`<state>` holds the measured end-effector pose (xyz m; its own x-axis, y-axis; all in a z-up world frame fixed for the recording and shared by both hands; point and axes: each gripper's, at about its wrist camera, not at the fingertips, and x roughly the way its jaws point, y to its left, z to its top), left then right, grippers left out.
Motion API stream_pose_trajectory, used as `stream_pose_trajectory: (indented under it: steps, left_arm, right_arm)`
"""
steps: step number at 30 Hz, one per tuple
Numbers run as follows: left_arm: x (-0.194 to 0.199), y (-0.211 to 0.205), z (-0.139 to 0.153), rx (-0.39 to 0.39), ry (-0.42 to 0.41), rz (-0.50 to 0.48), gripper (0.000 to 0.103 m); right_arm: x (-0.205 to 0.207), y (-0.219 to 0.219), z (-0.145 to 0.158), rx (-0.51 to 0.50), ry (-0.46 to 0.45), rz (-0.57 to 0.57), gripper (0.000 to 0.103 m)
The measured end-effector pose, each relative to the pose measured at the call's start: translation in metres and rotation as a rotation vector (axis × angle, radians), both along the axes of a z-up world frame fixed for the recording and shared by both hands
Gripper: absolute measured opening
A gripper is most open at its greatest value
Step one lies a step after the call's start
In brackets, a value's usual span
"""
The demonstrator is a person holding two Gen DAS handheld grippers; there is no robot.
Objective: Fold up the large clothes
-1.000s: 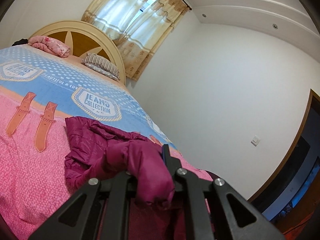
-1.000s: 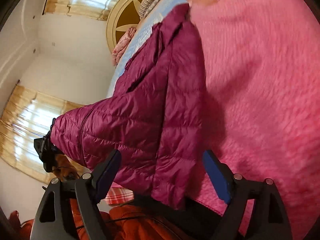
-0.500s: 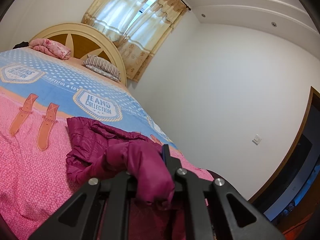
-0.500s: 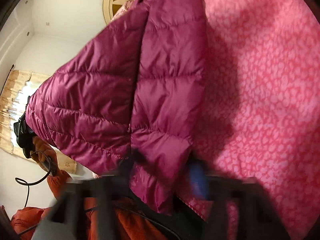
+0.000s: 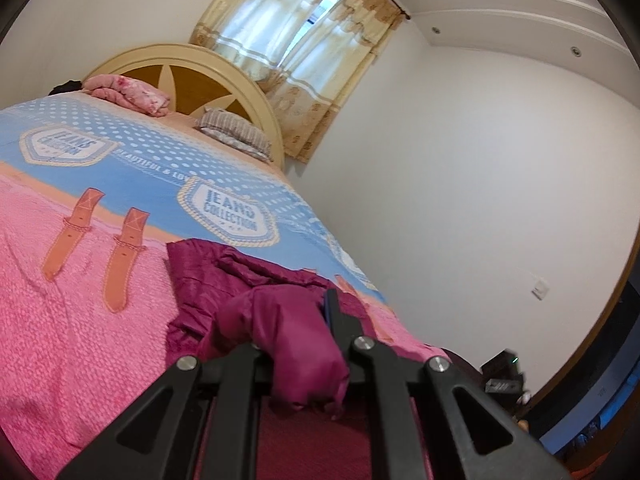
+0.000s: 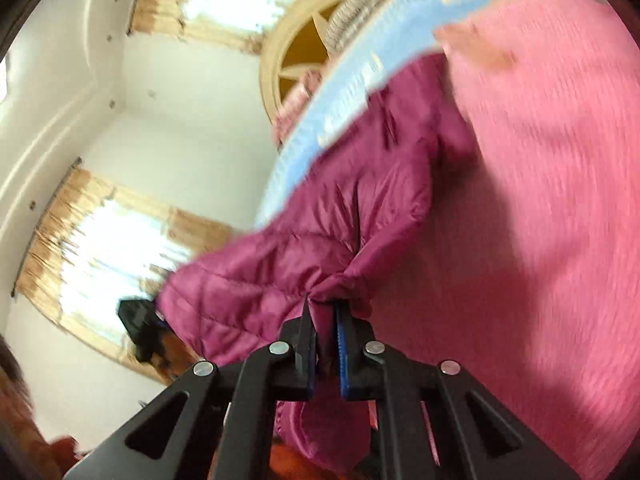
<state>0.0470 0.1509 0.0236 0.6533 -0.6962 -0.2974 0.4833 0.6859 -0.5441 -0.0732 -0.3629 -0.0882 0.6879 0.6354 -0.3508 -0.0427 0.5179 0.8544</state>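
A maroon quilted puffer jacket (image 5: 248, 276) lies crumpled on the pink and blue bedspread (image 5: 60, 340), well short of the pillows by the headboard (image 5: 208, 80). The left gripper (image 5: 298, 344) is clamped on a bunched fold of it. The right gripper (image 6: 325, 320) has just been closing, and its blue-padded jaws now pinch a gathered edge of the jacket, lifted off the bedspread

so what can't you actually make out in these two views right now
- Left wrist view: the left gripper tips are buried in the maroon jacket; its far half lies behind its own folds.
- Right wrist view: motion blur smears the bedspread print.
- Right wrist view: the jacket hem below the right gripper is cut off behind it.
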Motion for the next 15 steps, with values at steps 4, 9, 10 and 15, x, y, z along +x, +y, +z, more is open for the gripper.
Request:
stream_pose_trajectory:
  steps: [4, 9, 10, 15]
  left_arm:
    - [0.033, -0.004, -0.001, 0.029, 0.042, 0.020, 0.010]
    - [0.092, -0.011, -0.012, 0.081, 0.128, 0.061, 0.011]
    - [0.103, -0.012, -0.016, 0.093, 0.150, 0.071, 0.011]
    - [0.168, -0.018, -0.045, 0.125, 0.266, 0.098, 0.014]
  right_arm:
    - [0.041, -0.009, 0.024, 0.040, -0.019, -0.020, 0.007]
    - [0.112, -0.030, 0.032, 0.133, 0.016, -0.049, 0.007]
    - [0.129, -0.030, 0.034, 0.150, 0.027, -0.054, 0.007]
    - [0.192, -0.048, 0.025, 0.196, 0.082, -0.132, 0.008]
